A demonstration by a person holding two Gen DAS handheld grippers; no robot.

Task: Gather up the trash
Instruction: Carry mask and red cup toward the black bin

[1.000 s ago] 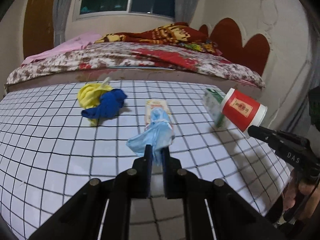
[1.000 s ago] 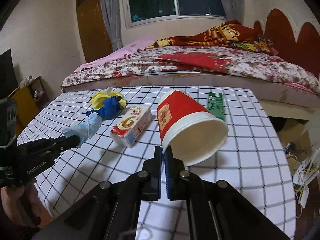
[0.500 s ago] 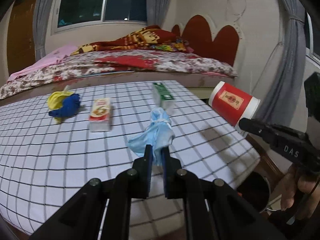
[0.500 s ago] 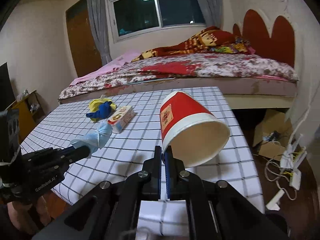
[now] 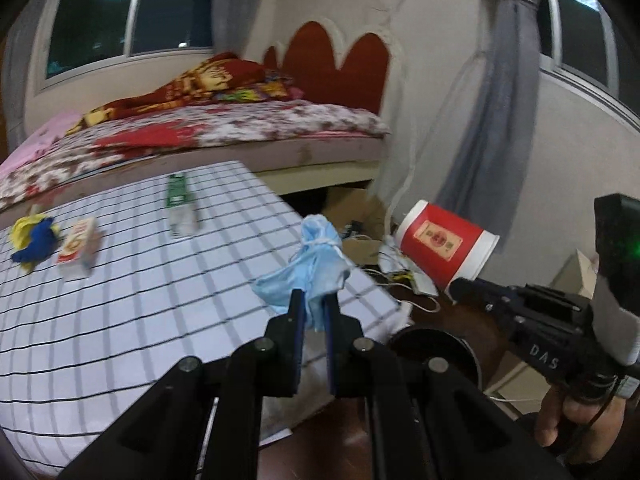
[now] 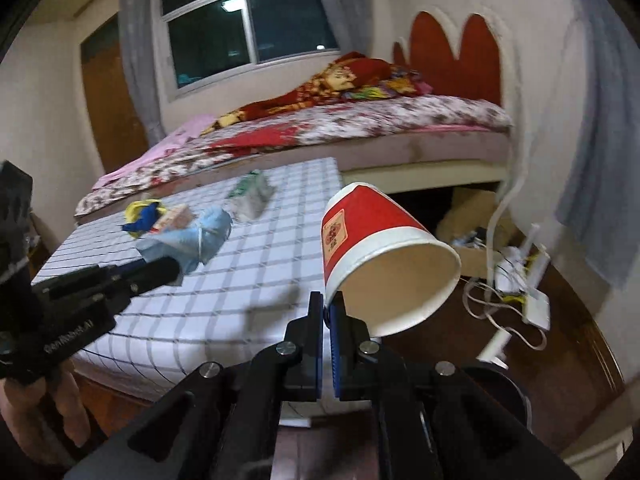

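Carrying step: the left gripper (image 5: 311, 307), jaws closed on a bundled blue mask (image 5: 310, 270), and the right gripper (image 6: 327, 312), jaws pinching a red paper cup's (image 6: 380, 264) rim, hold both past the table's (image 5: 120, 300) edge; next, presumably, release over the dark bin (image 5: 434, 348) below.

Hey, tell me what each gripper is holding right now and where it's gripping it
The left gripper pinches the bundled blue face mask by its loose lower end. The right gripper clamps the red paper cup by its rim, one finger inside the mouth.
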